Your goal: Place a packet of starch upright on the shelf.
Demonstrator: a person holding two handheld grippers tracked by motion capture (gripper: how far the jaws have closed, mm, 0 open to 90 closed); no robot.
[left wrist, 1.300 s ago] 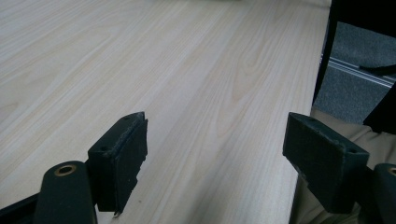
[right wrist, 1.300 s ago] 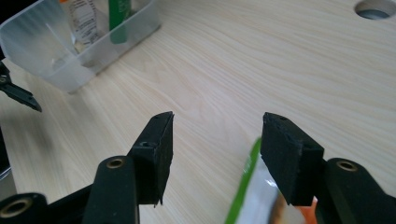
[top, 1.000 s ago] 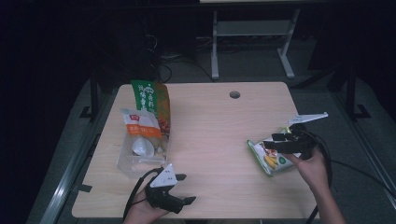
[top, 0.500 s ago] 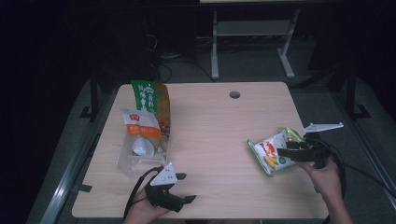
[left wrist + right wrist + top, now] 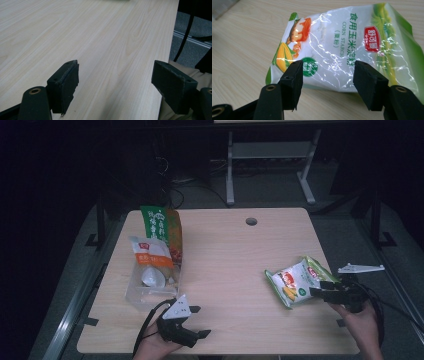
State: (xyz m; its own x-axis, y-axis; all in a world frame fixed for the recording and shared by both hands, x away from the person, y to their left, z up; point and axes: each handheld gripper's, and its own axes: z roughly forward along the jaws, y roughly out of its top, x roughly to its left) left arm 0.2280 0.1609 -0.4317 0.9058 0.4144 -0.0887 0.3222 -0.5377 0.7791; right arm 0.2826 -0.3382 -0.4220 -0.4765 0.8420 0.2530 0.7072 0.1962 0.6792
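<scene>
Right gripper view: corn starch bag [image 5: 342, 50] lettering legible beyond right gripper's [image 5: 325, 80] wide, empty jaws.

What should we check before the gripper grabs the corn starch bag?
1. Right gripper open: ok, jaws stand apart.
2. Gripper lined up with the corn starch bag: ok, the bag's near edge lies right past the jaws, about centred.
3. Bag between the jaws: not ok, its edge is just ahead of them.
4. Bag lying free on the table: ok, nothing on top of it or against it.
5. Left gripper out of the way: ok, open over bare wood at the near edge.
6. Other bags clear of the move: ok, far off on the left side.
</scene>
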